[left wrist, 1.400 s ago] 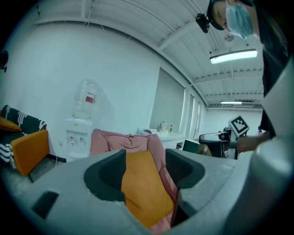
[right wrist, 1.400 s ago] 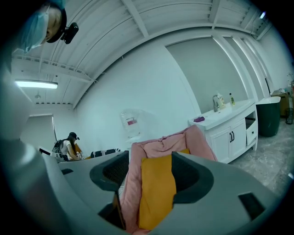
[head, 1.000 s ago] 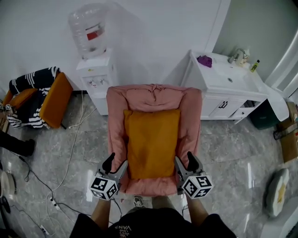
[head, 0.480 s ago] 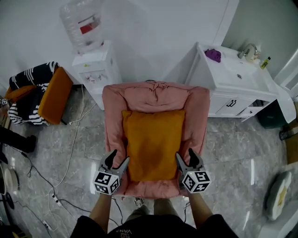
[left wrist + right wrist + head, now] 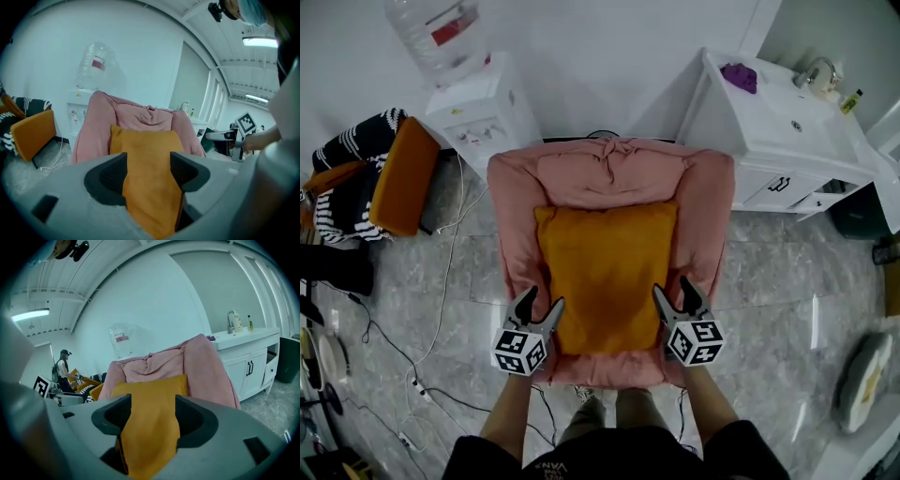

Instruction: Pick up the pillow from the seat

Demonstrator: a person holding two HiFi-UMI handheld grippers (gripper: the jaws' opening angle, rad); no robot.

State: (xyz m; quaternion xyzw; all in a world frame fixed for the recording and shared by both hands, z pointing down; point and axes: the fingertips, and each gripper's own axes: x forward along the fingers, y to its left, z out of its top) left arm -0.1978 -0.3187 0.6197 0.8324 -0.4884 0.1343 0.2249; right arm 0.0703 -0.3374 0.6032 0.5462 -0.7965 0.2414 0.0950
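1. The floor (image 5: 787,300) is glossy grey marble, with loose cables (image 5: 441,309) trailing across it on the left.
2. Against the white back wall stand a water dispenser (image 5: 483,112) and, to the right, a white sink cabinet (image 5: 778,131).
3. A pink armchair (image 5: 516,216) sits between them. The orange pillow (image 5: 605,272) lies flat on its seat, leaning up the backrest.
4. The person stands at the chair's front edge with both bare forearms reaching forward and down.
5. The left gripper (image 5: 539,302) is at the pillow's near left corner. Its jaws are opening, with orange fabric between them.
6. The right gripper (image 5: 673,291) is at the near right corner, jaws spread wide around the fabric and not pinching it.
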